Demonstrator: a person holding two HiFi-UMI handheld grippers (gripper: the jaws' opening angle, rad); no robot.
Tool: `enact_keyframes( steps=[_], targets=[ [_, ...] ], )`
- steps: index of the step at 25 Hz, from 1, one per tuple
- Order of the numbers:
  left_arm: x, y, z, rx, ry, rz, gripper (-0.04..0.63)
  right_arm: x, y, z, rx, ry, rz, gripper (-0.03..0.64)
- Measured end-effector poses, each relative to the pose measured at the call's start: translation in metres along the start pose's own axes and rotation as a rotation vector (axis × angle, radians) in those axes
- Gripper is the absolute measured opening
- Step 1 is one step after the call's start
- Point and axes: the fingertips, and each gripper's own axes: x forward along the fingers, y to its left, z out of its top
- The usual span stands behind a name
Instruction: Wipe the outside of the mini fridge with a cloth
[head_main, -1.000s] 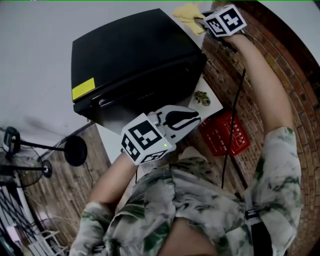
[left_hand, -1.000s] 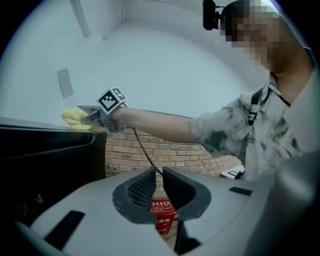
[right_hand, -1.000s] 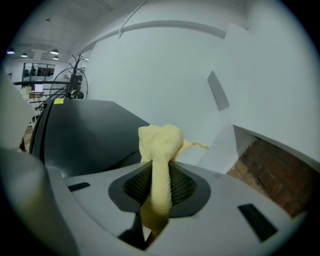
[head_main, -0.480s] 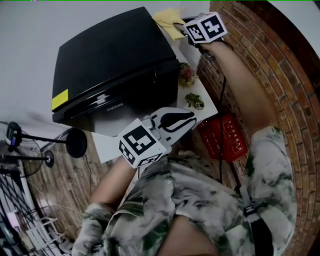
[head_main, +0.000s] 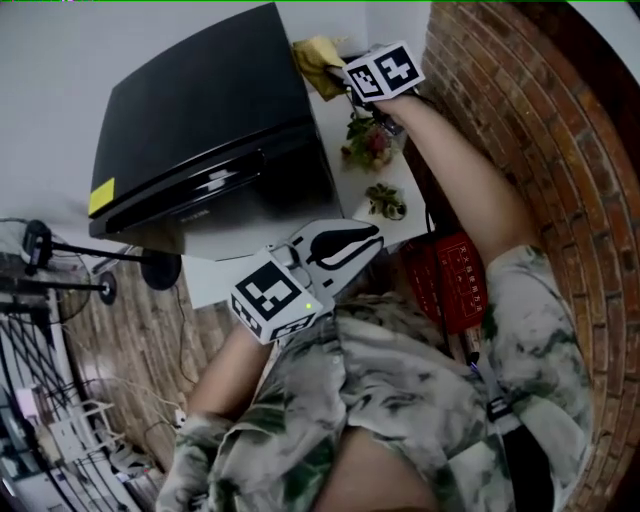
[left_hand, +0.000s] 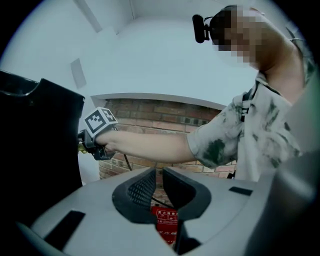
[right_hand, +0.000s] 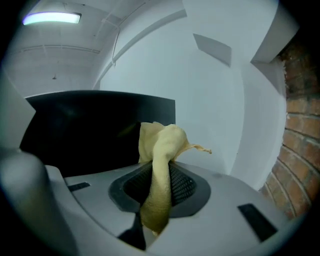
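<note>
White worktop (head_main: 404, 178), brick wall (head_main: 520, 110) beside.
Cloth (right_hand: 160, 145) clamped in right tool (right_hand: 159, 182), brought nearer mini fridge (head_main: 200, 110) than before; left tool (left_hand: 159, 185) closed, empty.

The mini fridge (head_main: 200, 130) sits on a table (head_main: 215, 283), small plants (head_main: 385, 201) apparently right of it.

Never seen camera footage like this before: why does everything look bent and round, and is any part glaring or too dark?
Head view: wide lens bows the brick wall; even light. Left gripper view: black rounded corners, a mosaic patch added over the face. Right gripper view: ceiling light glares top left, mini fridge reads near black, cloth sharp in the jaws.
</note>
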Motion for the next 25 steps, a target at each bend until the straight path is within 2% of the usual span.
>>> enact_keyframes(
  steps=[9,14,22,25],
  targets=[
    [0.0,0.009,-0.006,-0.025,0.02,0.104,0.04,0.05,0.002,-0.059,0.017,0.053,0.038,0.094],
    [-0.002,0.009,-0.008,-0.044,0.029,0.141,0.04,0.07,-0.005,-0.109,0.055,0.136,0.024,0.094],
    [-0.001,0.011,-0.013,-0.057,0.035,0.153,0.04,0.085,-0.009,-0.159,0.071,0.223,0.004,0.094],
    [-0.001,0.012,-0.014,-0.062,0.033,0.153,0.04,0.084,-0.013,-0.167,0.098,0.224,0.001,0.094]
  ],
)
